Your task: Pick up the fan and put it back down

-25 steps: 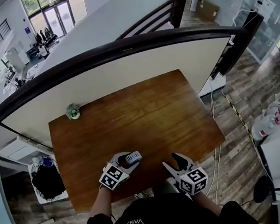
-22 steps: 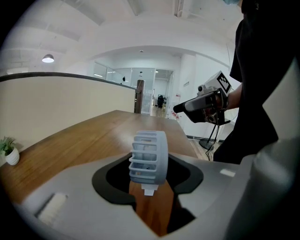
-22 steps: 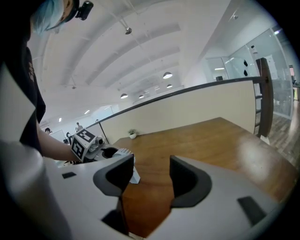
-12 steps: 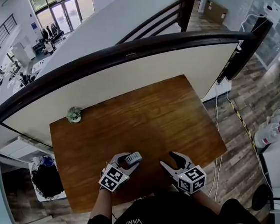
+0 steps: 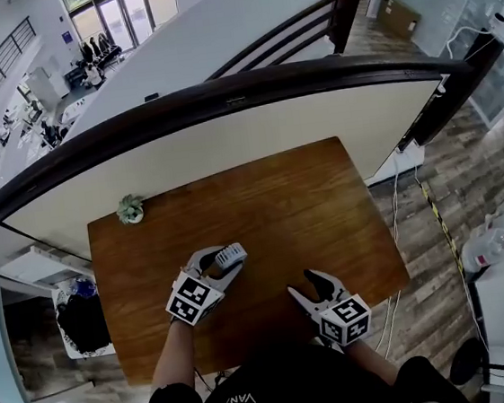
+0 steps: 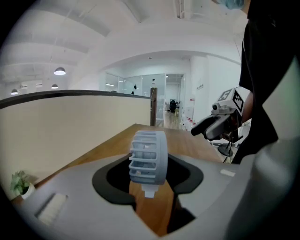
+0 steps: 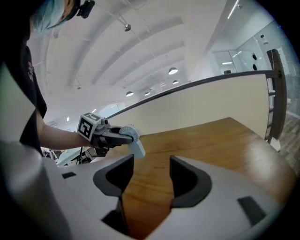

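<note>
My left fingers [image 6: 111, 178] pinch the fan [image 6: 148, 152] across its slatted cage: light, rigid, likely brittle plastic, so I grip gently. Right fingers [image 7: 187, 180], at 4 o'clock, stand spread and empty.

I see a brown wooden table [image 5: 279, 202] against a cream half-wall [image 5: 227, 145] capped by a curved dark rail [image 5: 222, 96]. Plank floor [image 5: 429, 248] lies alongside, and bright glazed doors [image 5: 121, 8] stand beyond.

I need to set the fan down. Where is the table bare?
The wooden table is bare from the small potted plant at its far left corner to the right edge. Only the near edge is crowded: the left gripper holding the fan, and the open right gripper.
</note>
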A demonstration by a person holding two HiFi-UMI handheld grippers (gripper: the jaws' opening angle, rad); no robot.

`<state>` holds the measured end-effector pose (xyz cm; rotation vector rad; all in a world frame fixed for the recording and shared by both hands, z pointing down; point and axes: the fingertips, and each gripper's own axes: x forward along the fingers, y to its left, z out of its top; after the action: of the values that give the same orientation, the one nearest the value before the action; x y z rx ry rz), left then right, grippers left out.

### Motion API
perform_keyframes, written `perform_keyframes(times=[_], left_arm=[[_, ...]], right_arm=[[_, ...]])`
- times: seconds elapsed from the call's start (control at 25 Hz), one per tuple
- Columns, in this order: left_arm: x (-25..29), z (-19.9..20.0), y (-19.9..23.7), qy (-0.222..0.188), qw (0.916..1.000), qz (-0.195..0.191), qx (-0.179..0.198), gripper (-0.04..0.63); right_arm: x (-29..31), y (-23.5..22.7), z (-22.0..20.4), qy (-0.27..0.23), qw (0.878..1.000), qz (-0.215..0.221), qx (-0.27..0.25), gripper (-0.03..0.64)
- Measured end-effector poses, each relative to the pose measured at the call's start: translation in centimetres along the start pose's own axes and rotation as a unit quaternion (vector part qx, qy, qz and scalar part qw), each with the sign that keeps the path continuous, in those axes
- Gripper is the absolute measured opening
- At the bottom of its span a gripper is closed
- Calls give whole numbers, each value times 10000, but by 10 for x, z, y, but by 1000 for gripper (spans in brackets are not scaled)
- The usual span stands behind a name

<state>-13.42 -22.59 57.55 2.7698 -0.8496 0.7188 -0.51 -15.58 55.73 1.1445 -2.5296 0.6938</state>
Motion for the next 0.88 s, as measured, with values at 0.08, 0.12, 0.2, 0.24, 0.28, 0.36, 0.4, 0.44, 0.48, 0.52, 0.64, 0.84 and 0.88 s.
perform_keyframes(times=[0.08,0.12,0.2,0.24,0.28,0.36,0.4,0.44,0.48,0.52,0.64,0.84,0.88], left_arm=[[6,10,13,-31,10000,43,43,193],[10,14,20,-31,9999,66,79,193],[18,21,32,-31,9998,113,134,193],[22,24,38,-44,9998,137,152,193],[26,27,45,-61,9997,162,171,193],[35,33,59,-87,9995,228,203,193],[40,35,66,-95,9994,268,204,193],[44,37,72,-108,9993,306,194,193],[48,40,78,-127,9992,342,181,193],[53,41,84,-149,9990,375,171,193],[65,44,102,-203,9987,460,122,193],[81,55,134,-394,9965,738,-79,193],[84,58,141,-431,9957,815,-126,193]], right_arm=[[3,-6,0,33,10000,10,31,209],[4,-10,-1,52,10000,15,48,207],[7,-16,-1,93,9999,22,72,209],[9,-20,-1,112,9999,21,83,209],[10,-24,-1,130,9999,16,95,209],[14,-31,0,161,9998,17,116,209],[16,-34,0,177,9998,27,124,209],[18,-37,1,198,9997,46,131,209],[20,-40,1,225,9996,70,137,209],[22,-43,1,252,9995,98,146,207],[31,-50,1,305,9992,173,172,209],[46,-65,4,389,9986,299,197,208],[48,-69,3,421,9984,319,207,208]])
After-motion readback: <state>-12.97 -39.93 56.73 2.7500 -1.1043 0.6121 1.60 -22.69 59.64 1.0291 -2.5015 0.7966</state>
